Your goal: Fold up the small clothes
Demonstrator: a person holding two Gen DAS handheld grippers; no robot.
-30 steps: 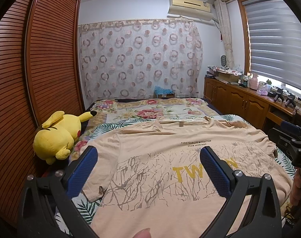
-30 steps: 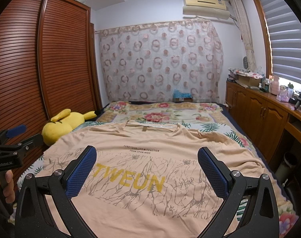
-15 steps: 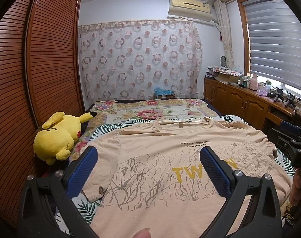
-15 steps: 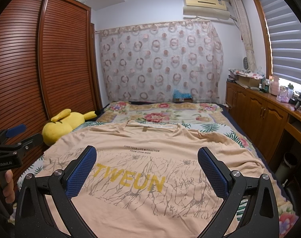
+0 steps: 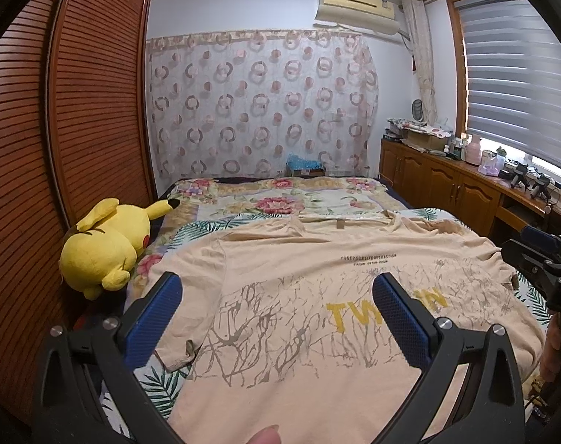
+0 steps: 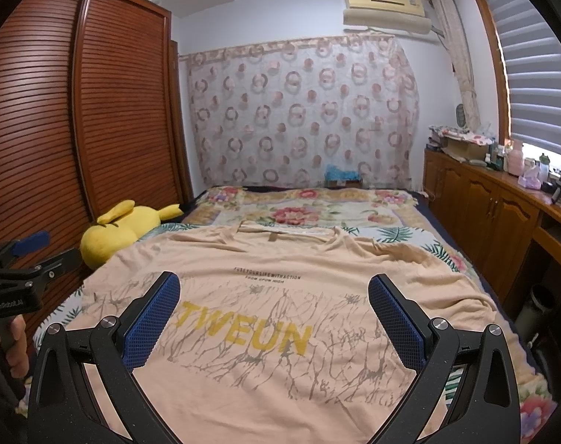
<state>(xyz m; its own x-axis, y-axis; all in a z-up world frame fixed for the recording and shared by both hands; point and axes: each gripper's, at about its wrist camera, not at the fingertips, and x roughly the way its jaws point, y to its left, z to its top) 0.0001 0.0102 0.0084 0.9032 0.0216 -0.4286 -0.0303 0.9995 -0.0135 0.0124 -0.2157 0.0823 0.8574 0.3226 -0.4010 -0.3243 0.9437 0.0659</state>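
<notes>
- Shirt (image 6: pixel 280 318) lay flat, face up, on the bed (image 6: pixel 310 207); beige soft knit, collar toward 12 o'clock, hem toward 6.
- Print on the chest: yellow block letters "TWEUN", grey crackle lines around them, a small black text line above.
- Left sleeve (image 5: pixel 184 296) spread out at 9 o'clock in the left view, its cuff edge slightly curled.
- Some wrinkles near the shoulders and the right side; the rest was smooth.
- Left gripper (image 5: pixel 276 309) was wide apart, holding nothing, above the shirt's left half; black rigid frame, blue pads (image 5: pixel 154 318) with a dotted grip texture.
- Right gripper (image 6: pixel 273 310) was also spread, nothing between the pads, above the chest print; same black frame and blue textured pads (image 6: pixel 395 318).
- Each gripper showed at the edge of the other's view, held by a hand (image 6: pixel 16 344).
- Bedspread was floral and leaf patterned.
- Plush (image 5: pixel 106 244), yellow, rounded and fuzzy, lay at 9 o'clock off the shirt, beside the slatted brown wardrobe (image 5: pixel 77 111).
- Curtain (image 6: pixel 302 118) with a ring pattern hung at 12 o'clock.
- Wooden cabinets (image 6: pixel 494 214) at 3 o'clock.
</notes>
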